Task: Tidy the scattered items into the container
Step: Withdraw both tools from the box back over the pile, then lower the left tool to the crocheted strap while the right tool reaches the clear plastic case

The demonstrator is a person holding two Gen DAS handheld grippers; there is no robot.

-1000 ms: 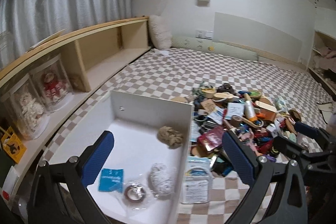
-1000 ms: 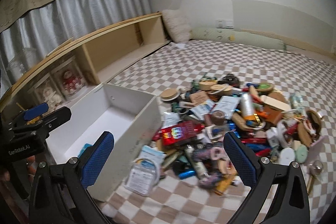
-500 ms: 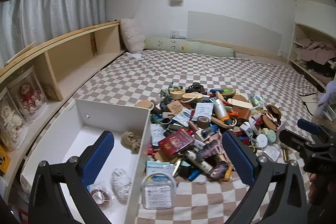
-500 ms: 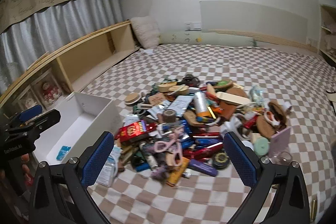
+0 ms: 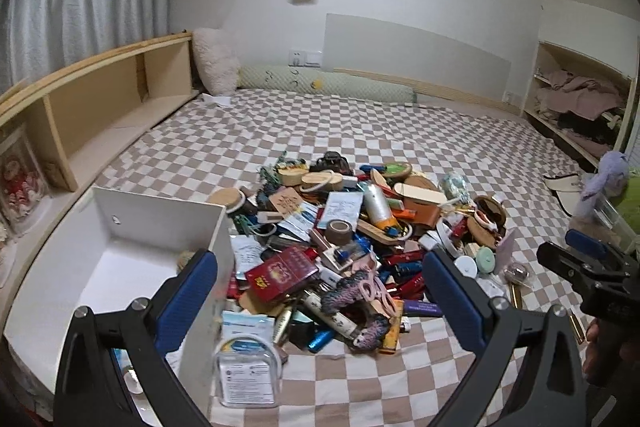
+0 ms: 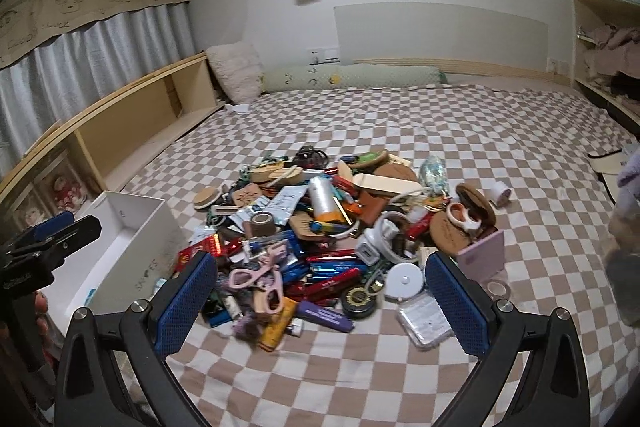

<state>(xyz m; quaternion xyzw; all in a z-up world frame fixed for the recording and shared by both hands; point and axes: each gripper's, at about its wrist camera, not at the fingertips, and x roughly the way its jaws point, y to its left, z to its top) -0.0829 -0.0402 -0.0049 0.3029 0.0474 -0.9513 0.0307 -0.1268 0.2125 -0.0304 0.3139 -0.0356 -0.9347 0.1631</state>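
Swinging right off the white container, the left hand-held gripper hangs spread and empty over the pile of items on the checkered bed; right view: right hand-held gripper spread too, pile dead ahead, container at left

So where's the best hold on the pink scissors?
Probably across the pink scissors where the blades meet the handles, coming from above. They lie flat on top of the pile, the loops toward the camera, so that narrow waist fits the open right gripper best.
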